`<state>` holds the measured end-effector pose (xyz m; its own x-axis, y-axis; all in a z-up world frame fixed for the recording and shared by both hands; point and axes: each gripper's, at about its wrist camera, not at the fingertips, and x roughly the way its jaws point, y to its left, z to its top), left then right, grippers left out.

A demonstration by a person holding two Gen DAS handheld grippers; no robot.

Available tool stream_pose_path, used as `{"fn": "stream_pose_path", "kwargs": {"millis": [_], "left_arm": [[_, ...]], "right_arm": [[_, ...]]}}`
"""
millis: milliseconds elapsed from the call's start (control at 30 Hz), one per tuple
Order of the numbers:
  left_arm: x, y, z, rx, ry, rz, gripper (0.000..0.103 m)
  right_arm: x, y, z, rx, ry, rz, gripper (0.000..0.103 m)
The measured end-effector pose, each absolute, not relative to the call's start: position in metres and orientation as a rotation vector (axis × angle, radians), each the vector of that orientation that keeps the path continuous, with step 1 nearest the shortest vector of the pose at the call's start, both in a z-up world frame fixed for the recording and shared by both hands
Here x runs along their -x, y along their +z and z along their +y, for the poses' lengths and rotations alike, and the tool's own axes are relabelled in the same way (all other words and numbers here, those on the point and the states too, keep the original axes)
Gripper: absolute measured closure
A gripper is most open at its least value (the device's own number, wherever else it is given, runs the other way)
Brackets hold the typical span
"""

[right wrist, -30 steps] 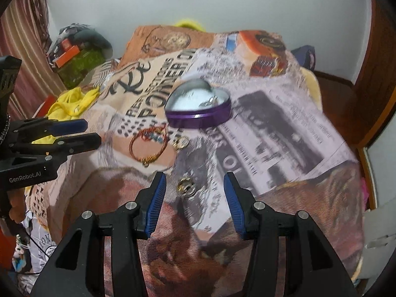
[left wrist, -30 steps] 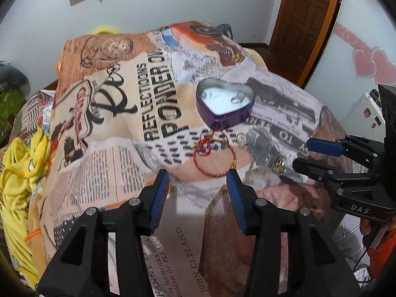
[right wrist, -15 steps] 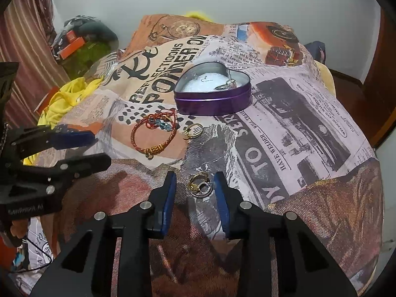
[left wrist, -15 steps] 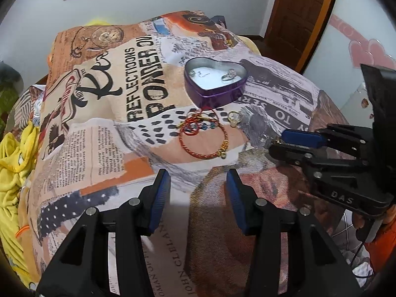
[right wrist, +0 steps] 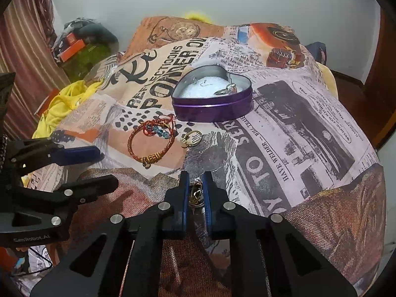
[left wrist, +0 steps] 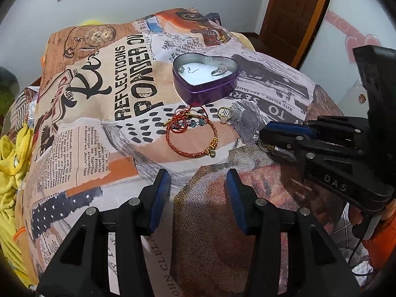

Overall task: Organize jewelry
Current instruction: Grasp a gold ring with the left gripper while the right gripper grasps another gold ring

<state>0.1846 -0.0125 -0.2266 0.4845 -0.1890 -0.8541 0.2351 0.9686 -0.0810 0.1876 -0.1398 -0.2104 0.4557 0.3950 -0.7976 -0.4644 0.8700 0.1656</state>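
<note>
1. My right gripper (right wrist: 195, 185) pinches a gold ring (right wrist: 196, 193).
2. Ahead sits the purple heart tin (right wrist: 212, 110), holding a silver ring (right wrist: 226, 89) and earring (left wrist: 182, 69).
3. My left gripper (left wrist: 196, 180) gapes wide, with the red bracelet (left wrist: 191, 133) just ahead.

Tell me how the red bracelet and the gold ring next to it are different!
The red bracelet is a big woven red loop with gold beads; the gold ring is a much smaller plain metal loop. The bracelet has blue beads tangled on it; the ring has none. Both lie loose on the blanket, outside the heart tin.
</note>
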Motion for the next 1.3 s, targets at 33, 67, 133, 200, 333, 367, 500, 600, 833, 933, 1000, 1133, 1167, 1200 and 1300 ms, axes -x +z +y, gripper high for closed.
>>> {"fn": "stream_pose_path", "kwargs": {"millis": [33,67,133,200,333,367,500,600,833,933,1000,1133,1167,1200,1300], "left_arm": [[-0.185,-0.227,-0.013,-0.048,-0.26,1.035,0.056],[-0.186,-0.227,-0.015,-0.045,-0.264,1.038,0.056],[-0.188,-0.228,-0.018,-0.04,-0.271,1.043,0.056],[-0.189,-0.228,-0.021,-0.035,-0.281,1.046,0.056],[-0.192,-0.229,-0.034,-0.034,-0.31,1.054,0.056],[-0.193,-0.229,-0.038,-0.038,-0.317,1.054,0.056],[-0.197,-0.23,-0.055,-0.055,-0.35,1.058,0.056],[-0.203,-0.233,-0.069,-0.066,-0.376,1.067,0.056],[-0.213,-0.242,-0.091,-0.092,-0.392,1.075,0.059],[-0.214,-0.245,-0.095,-0.112,-0.382,1.061,0.076],[-0.215,-0.244,-0.095,-0.117,-0.383,1.057,0.082],[-0.213,-0.242,-0.094,-0.119,-0.381,1.045,0.082],[-0.212,-0.24,-0.094,-0.116,-0.381,1.041,0.082],[-0.211,-0.238,-0.093,-0.111,-0.381,1.034,0.082],[-0.207,-0.23,-0.09,-0.106,-0.381,1.014,0.082]], "right_arm": [[-0.186,-0.208,-0.141,0.078,0.529,0.952,0.094],[-0.186,-0.206,-0.141,0.077,0.529,0.946,0.094],[-0.184,-0.202,-0.144,0.073,0.527,0.931,0.095],[-0.182,-0.195,-0.148,0.066,0.524,0.914,0.095],[-0.181,-0.187,-0.157,0.049,0.508,0.892,0.095],[-0.181,-0.186,-0.159,0.046,0.503,0.889,0.095],[-0.181,-0.184,-0.175,0.03,0.474,0.887,0.095],[-0.182,-0.187,-0.183,0.033,0.451,0.912,0.095],[-0.183,-0.198,-0.196,-0.014,0.452,0.978,0.091],[-0.183,-0.198,-0.2,-0.028,0.45,0.982,0.088],[-0.183,-0.198,-0.203,-0.037,0.451,0.98,0.087],[-0.183,-0.197,-0.206,-0.047,0.451,0.979,0.087],[-0.183,-0.197,-0.206,-0.05,0.451,0.98,0.087],[-0.183,-0.198,-0.206,-0.052,0.452,0.982,0.087],[-0.183,-0.199,-0.204,-0.048,0.454,0.985,0.087]]}}
